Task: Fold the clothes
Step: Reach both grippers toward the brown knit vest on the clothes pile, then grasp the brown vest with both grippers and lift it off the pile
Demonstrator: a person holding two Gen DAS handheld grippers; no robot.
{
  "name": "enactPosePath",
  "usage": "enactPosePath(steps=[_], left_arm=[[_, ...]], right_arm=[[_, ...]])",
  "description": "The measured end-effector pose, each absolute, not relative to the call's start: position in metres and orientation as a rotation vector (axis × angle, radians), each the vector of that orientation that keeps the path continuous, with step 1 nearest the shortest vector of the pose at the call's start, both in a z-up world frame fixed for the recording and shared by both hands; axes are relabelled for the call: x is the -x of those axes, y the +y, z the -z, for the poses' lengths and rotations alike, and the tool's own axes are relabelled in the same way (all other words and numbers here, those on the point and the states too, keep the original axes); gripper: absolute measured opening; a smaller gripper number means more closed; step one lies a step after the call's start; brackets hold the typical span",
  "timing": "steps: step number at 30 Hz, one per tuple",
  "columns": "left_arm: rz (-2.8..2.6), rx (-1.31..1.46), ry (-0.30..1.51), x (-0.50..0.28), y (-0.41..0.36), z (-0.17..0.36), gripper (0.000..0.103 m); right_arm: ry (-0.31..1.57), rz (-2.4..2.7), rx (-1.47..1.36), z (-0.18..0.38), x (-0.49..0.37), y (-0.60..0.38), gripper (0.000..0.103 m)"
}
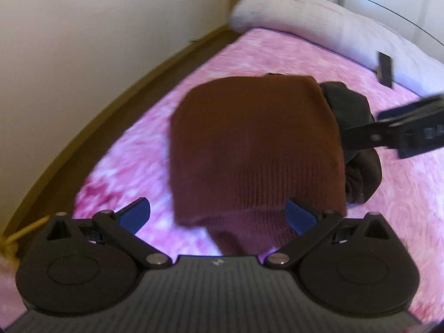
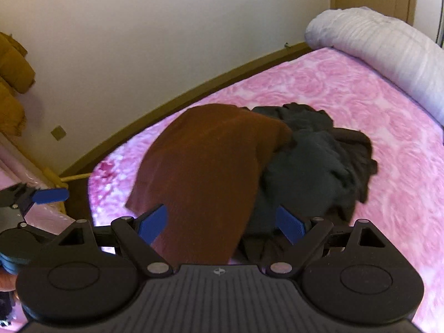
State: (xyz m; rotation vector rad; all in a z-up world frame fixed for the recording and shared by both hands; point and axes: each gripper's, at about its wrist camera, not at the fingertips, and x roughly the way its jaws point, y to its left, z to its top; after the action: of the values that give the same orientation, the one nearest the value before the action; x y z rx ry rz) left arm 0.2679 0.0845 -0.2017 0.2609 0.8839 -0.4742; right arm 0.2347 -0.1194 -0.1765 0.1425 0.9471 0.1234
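Note:
A rust-brown knit garment [image 1: 255, 144] lies folded flat on the pink bed, its ribbed hem nearest me. It also shows in the right wrist view [image 2: 208, 172]. A crumpled pile of dark clothes [image 2: 316, 166] lies against its right side, partly under it, and shows in the left wrist view [image 1: 358, 127]. My left gripper [image 1: 219, 216] is open and empty, hovering over the brown hem. My right gripper [image 2: 222, 224] is open and empty above the near edge of the brown and dark clothes. The right gripper's arm [image 1: 410, 130] enters the left view from the right.
The pink floral bedspread [image 2: 347, 88] covers the bed. A rolled pale duvet [image 2: 383, 50] lies at the far end. A wooden bed frame [image 2: 172, 102] and a cream wall run along the left. An orange jacket [image 2: 11, 83] hangs at far left.

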Motion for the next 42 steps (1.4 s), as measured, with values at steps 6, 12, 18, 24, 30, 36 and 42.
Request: enactPosePath(steps=[6, 12, 18, 24, 30, 36, 42], left_arm=[[0.619, -0.275, 0.883, -0.306, 0.084, 0.241, 0.102], [0.727, -0.237, 0.916, -0.327, 0.088, 0.267, 0.102], [0.820, -0.217, 0.928, -0.333, 0.081, 0.272, 0.078], [0.852, -0.255, 0.862, -0.318, 0.072, 0.255, 0.056], [0.937, -0.294, 0.712, -0.275, 0.058, 0.213, 0.050], [1.115, -0.303, 0.588, -0.195, 0.003, 0.174, 0.051], [1.324, -0.333, 0.478, -0.082, -0.087, 0.181, 0.051]], right_arm=[[0.935, -0.155, -0.156, 0.217, -0.267, -0.110, 0.087], [0.941, -0.146, -0.194, 0.237, -0.288, -0.108, 0.087], [0.940, -0.113, -0.180, 0.237, -0.295, -0.095, 0.057], [0.899, -0.143, -0.148, 0.212, -0.292, -0.090, 0.018], [0.765, -0.182, -0.177, 0.149, -0.257, -0.101, 0.015], [0.626, -0.098, -0.172, 0.084, -0.153, -0.145, 0.014], [0.576, 0.102, -0.232, 0.095, -0.011, -0.212, 0.014]])
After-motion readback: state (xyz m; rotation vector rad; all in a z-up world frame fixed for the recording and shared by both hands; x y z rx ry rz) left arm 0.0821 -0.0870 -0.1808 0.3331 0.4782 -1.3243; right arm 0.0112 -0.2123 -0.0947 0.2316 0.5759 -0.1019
